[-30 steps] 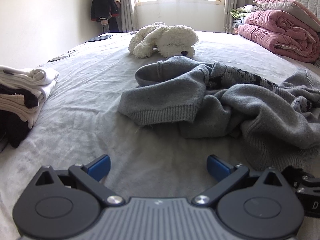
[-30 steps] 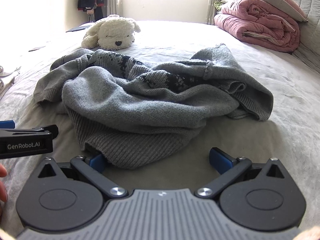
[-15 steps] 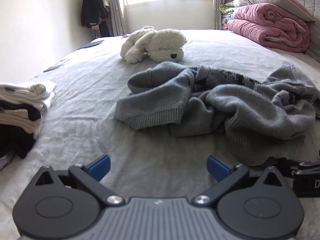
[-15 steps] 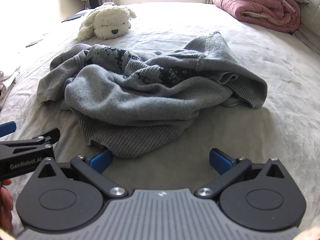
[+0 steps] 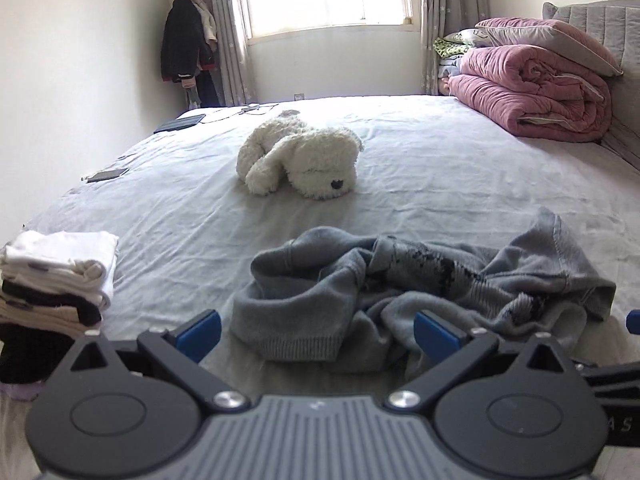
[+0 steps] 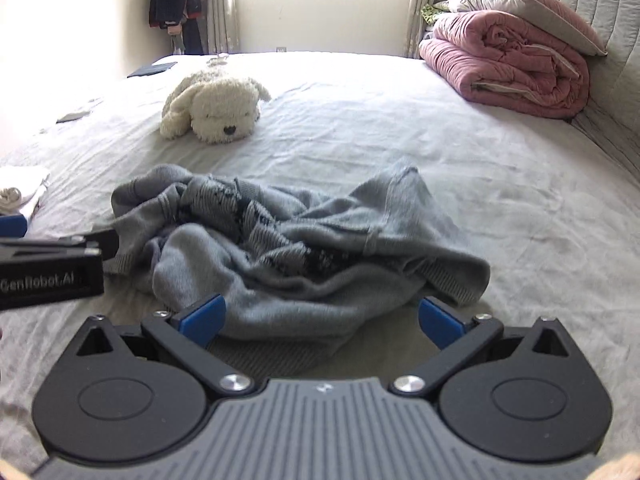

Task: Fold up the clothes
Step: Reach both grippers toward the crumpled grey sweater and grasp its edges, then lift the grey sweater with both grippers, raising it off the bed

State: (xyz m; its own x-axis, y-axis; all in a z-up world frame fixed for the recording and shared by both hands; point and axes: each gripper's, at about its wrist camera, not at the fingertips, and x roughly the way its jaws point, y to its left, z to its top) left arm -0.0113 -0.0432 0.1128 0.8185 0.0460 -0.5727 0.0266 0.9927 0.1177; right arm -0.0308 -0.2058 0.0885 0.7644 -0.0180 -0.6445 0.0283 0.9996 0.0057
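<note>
on the bed, toward its near edge: one grey sweater, crumpled. we hold the left gripper and right gripper spread wide, empty, at its near hem. folded stack at the left edge; white plush dog mid-bed; pink quilt at the far right corner.

Sweater mid-bed, plush dog behind, clothes stack left.
</note>
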